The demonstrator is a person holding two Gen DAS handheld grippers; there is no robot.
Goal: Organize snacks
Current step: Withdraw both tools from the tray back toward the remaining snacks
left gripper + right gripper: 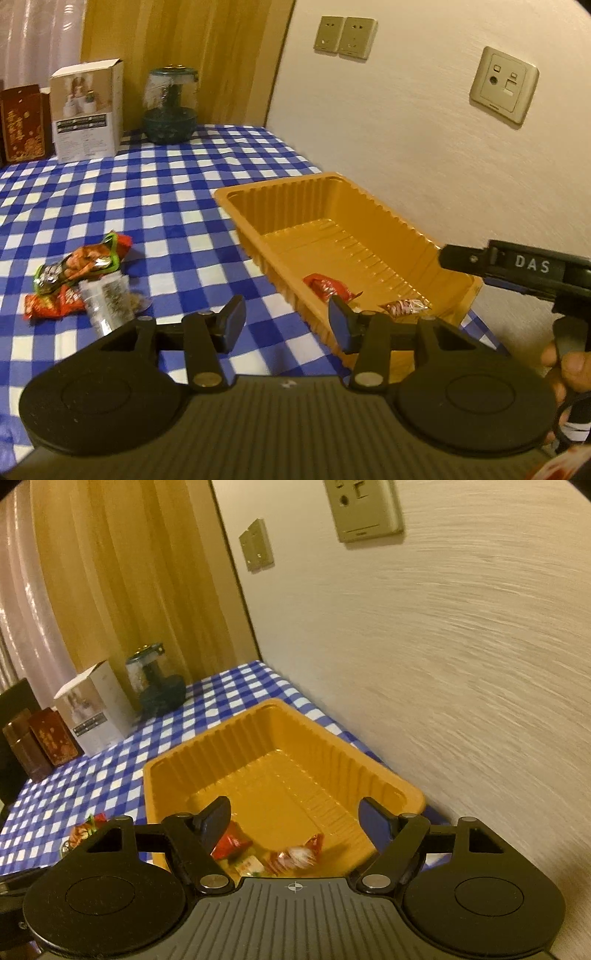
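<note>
Lying lengthwise beside wall, orange tray (280,716) (snacks (295,854) inside)

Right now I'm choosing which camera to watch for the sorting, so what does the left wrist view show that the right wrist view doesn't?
Only the left wrist view shows the whole loose snack pile on the checked tablecloth, the left gripper open and empty, and the right gripper's body from the side.

Only the right wrist view shows the right gripper open over the tray's near end, plus a pale wrapped snack there.

Both show the orange tray, a red packet and a red-and-white candy inside it, the white box and the dark jar.
</note>
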